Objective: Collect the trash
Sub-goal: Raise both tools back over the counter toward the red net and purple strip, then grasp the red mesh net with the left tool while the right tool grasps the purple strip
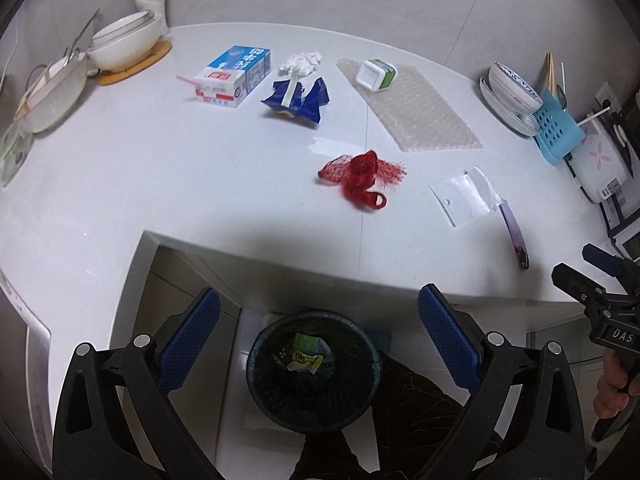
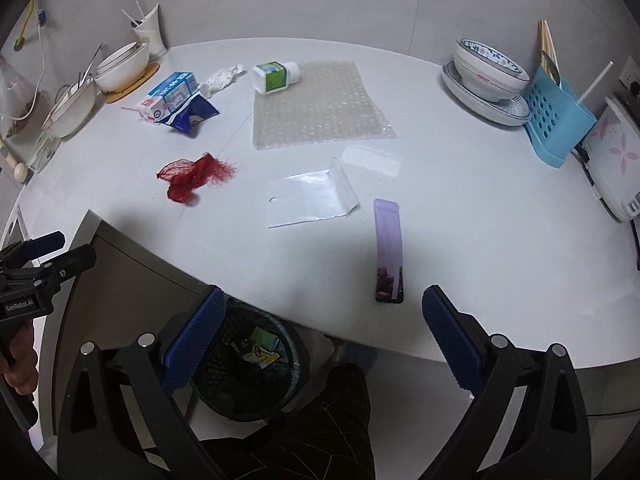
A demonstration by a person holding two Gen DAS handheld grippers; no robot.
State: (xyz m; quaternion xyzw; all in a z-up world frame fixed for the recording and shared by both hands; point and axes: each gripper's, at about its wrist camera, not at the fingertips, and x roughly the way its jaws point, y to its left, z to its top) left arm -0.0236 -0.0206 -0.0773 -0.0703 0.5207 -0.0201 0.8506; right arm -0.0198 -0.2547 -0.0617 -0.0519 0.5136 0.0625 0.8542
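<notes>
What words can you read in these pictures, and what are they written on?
"GenRobot.AI": on the left gripper body, seen from the right wrist.
"DAS": on the right gripper body, seen from the left wrist.
Milk carton: blue characters and a red label, too blurred to read.
Green-labelled bottle: print too small.
Bowl: small red mark, unreadable.
Wrappers in the bin: unreadable.

white counter holds red mesh, bubble wrap, purple wrapper.
</notes>
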